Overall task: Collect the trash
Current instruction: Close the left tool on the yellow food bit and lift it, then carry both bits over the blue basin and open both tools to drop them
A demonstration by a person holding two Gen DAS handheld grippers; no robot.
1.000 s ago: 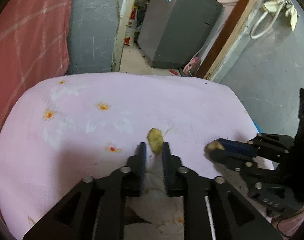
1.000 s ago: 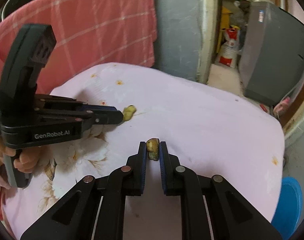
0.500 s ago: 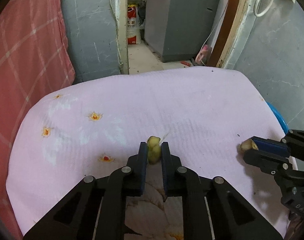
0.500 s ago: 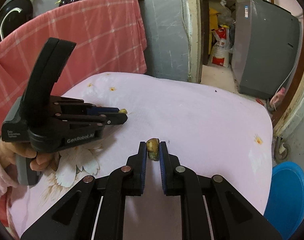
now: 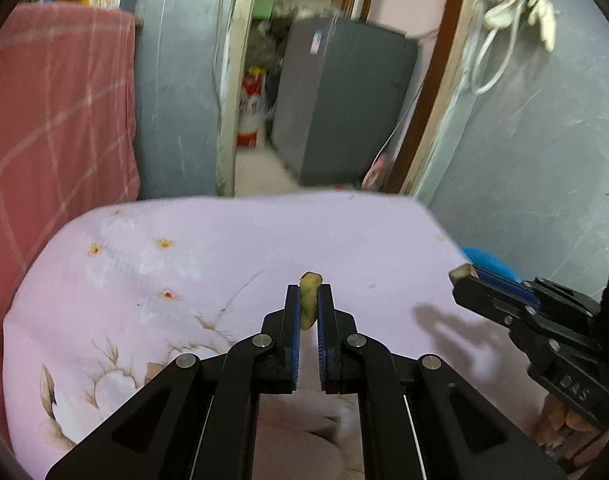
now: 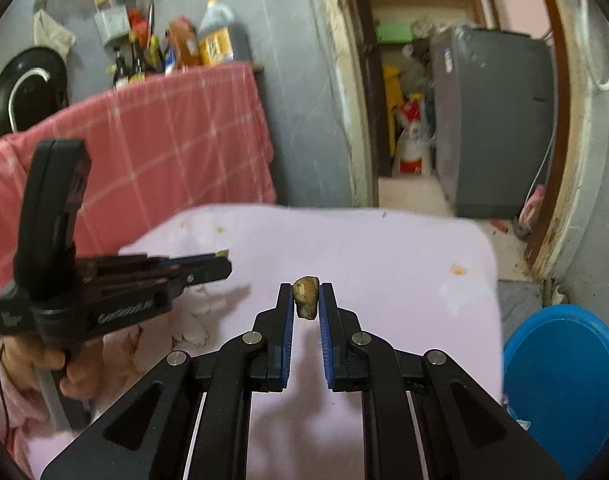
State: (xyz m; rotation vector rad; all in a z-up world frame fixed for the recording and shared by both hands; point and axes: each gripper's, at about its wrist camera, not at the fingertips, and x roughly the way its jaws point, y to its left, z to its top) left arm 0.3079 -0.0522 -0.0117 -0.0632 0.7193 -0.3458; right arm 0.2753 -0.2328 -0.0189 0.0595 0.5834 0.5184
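The left gripper (image 5: 308, 300) pinches a yellow scrap (image 5: 310, 298) between its fingers above the pink table (image 5: 224, 248). The right gripper (image 6: 306, 298) grips a brown scrap (image 6: 305, 296), with a blue bin (image 6: 564, 380) at the table's right.

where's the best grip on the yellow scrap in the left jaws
Across its thin middle, coming from above along its length, as the left gripper has it now: the yellow scrap is a narrow upright strip, so its flat sides meet the pads.

The letters "DAS" stand embossed on the black body of the right tool (image 5: 462, 272); the other labels are too blurred to read.
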